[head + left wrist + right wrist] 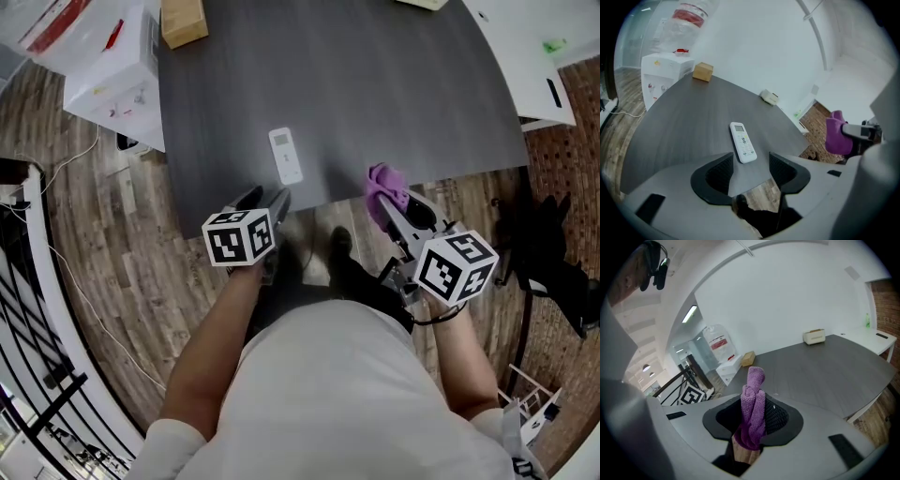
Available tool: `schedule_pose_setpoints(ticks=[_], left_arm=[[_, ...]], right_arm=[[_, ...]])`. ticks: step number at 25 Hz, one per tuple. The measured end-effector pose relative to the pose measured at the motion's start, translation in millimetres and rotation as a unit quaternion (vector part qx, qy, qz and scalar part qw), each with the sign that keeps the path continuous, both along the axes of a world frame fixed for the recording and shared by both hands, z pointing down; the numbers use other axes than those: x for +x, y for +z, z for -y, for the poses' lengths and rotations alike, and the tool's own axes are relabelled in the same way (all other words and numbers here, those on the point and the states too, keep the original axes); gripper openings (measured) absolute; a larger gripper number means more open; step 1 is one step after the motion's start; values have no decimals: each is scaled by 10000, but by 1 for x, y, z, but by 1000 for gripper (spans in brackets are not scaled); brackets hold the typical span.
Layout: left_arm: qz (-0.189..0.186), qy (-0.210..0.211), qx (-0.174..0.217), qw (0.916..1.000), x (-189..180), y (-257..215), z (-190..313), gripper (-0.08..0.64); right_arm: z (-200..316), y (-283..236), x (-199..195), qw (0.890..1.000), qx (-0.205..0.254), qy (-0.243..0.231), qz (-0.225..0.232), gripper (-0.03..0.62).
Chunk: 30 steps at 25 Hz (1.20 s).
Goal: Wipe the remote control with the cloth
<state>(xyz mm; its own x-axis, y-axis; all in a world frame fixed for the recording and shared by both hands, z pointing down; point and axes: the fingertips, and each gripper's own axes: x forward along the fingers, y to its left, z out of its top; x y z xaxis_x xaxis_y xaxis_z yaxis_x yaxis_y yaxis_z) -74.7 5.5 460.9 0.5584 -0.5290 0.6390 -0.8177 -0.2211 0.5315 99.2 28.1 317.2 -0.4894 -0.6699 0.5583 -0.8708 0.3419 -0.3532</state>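
Our left hand-held gripper (750, 168) has its jaws wide apart with nothing between them, at the near edge of the tabletop (375, 84). The remote control (286, 155) lies flat just beyond it, close to that edge. Our right hand-held gripper (754, 414) is clamped on the purple cloth (754, 380), further right along the same edge.

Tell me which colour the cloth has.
Purple. The cloth shows best in the right gripper view.

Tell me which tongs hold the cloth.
The right tongs, shut on the purple cloth. The left tongs are open with nothing between them, pointing at the remote.
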Motion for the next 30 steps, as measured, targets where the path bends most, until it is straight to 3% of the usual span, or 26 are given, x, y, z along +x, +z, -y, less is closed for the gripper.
schedule_pose_setpoints(ticks=[8, 10, 12, 15, 18, 22, 27, 30], left_arm=[[372, 38, -223, 9991, 14, 21, 14, 221], [605, 181, -155, 9979, 18, 25, 15, 224], [969, 461, -22, 9942, 22, 31, 14, 225], [1501, 791, 150, 9854, 25, 43, 9, 225], [1919, 945, 261, 9765, 24, 49, 10, 224], [2154, 1126, 379, 9693, 26, 55, 11, 222], [2217, 1299, 528, 9650, 24, 59, 20, 205], [2151, 1534, 634, 9624, 29, 60, 21, 173]], right_arm=[[42, 46, -13, 9968, -382, -670, -197, 103], [56, 63, -21, 9921, -450, -1058, -508, 103], [72, 82, -33, 9803, -424, -1614, -1053, 103], [99, 104, -62, 9453, -43, -2567, -2013, 103], [121, 118, -100, 8985, 503, -3427, -2695, 103], [133, 129, -137, 8431, 1075, -4090, -3322, 103], [144, 145, -166, 8013, 1387, -4471, -3725, 103], [142, 164, -170, 7890, 1281, -4575, -3895, 103]])
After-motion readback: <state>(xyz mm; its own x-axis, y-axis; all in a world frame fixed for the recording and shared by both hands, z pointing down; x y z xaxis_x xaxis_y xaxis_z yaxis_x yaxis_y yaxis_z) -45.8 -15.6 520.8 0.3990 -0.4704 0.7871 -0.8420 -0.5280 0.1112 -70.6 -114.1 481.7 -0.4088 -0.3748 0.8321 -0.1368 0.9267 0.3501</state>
